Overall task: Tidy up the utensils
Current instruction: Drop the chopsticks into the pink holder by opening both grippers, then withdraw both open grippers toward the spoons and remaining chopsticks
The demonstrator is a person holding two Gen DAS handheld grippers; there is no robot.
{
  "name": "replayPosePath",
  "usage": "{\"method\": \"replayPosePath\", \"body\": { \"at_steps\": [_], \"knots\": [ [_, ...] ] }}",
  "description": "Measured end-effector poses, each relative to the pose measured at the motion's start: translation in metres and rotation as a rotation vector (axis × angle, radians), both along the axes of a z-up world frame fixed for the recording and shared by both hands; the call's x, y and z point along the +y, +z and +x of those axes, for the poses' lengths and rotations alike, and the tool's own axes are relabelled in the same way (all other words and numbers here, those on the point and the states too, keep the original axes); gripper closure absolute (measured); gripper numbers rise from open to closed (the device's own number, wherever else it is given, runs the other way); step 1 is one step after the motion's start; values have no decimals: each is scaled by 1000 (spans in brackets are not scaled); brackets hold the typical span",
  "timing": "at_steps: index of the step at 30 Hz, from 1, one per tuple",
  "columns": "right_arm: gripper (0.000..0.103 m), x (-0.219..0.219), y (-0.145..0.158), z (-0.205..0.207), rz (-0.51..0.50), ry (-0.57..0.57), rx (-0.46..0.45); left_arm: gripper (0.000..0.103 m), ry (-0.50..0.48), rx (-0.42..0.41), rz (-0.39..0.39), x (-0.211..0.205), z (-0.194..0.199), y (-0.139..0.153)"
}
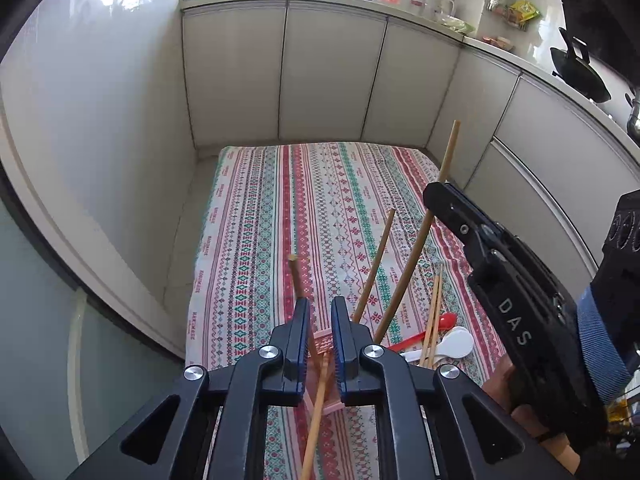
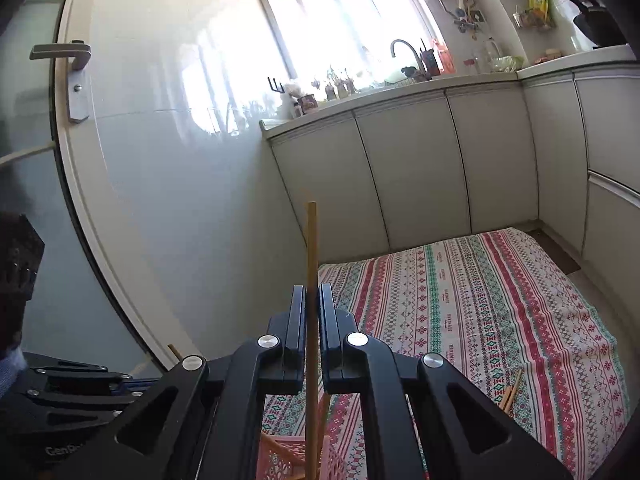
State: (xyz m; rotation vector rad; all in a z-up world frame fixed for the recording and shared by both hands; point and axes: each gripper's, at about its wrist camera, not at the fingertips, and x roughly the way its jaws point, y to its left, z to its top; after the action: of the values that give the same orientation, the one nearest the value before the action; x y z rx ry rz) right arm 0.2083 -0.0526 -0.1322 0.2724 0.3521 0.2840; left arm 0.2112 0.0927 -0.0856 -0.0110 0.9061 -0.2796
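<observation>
In the left wrist view my left gripper (image 1: 320, 308) hangs over a small pink basket (image 1: 322, 344), jaws a little apart. A light chopstick (image 1: 318, 396) runs loose through the gap, touching neither pad. A darker chopstick (image 1: 295, 276) stands just behind the left finger, and another (image 1: 374, 268) leans out of the basket. My right gripper (image 1: 438, 196) comes in from the right, shut on a long chopstick (image 1: 450, 148) whose lower end slants toward the basket. In the right wrist view that gripper (image 2: 311, 292) pinches the chopstick (image 2: 311, 240) upright over the pink basket (image 2: 280, 456).
A striped patterned cloth (image 1: 320, 208) covers the floor between white cabinets (image 1: 332, 72). On its right lie a red spoon (image 1: 444, 322), a white spoon (image 1: 456, 344) and a pair of chopsticks (image 1: 434, 320). A door with a handle (image 2: 60, 52) stands at left.
</observation>
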Motion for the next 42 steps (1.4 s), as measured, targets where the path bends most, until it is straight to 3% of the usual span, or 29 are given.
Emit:
{"method": "replayPosePath", "body": {
  "at_steps": [9, 22, 24, 26, 33, 35, 42],
  "knots": [
    [97, 7, -24, 6, -16, 12, 48, 81, 38, 15, -10, 17, -9, 1],
    [93, 6, -17, 2, 3, 150, 231, 48, 96, 33, -12, 30, -22, 6],
    [88, -1, -12, -5, 16, 164, 252, 43, 105, 41, -12, 29, -25, 6],
    [75, -7, -4, -12, 27, 179, 262, 38, 112, 49, -11, 27, -27, 6],
    [56, -43, 21, -36, 48, 169, 312, 24, 112, 32, 20, 13, -48, 20],
    [44, -56, 24, -41, 38, 143, 350, 21, 106, 32, 30, 7, -53, 25],
    [34, -118, 10, -54, 41, 4, 531, 19, 24, 72, 54, -28, -66, 26]
  ]
}}
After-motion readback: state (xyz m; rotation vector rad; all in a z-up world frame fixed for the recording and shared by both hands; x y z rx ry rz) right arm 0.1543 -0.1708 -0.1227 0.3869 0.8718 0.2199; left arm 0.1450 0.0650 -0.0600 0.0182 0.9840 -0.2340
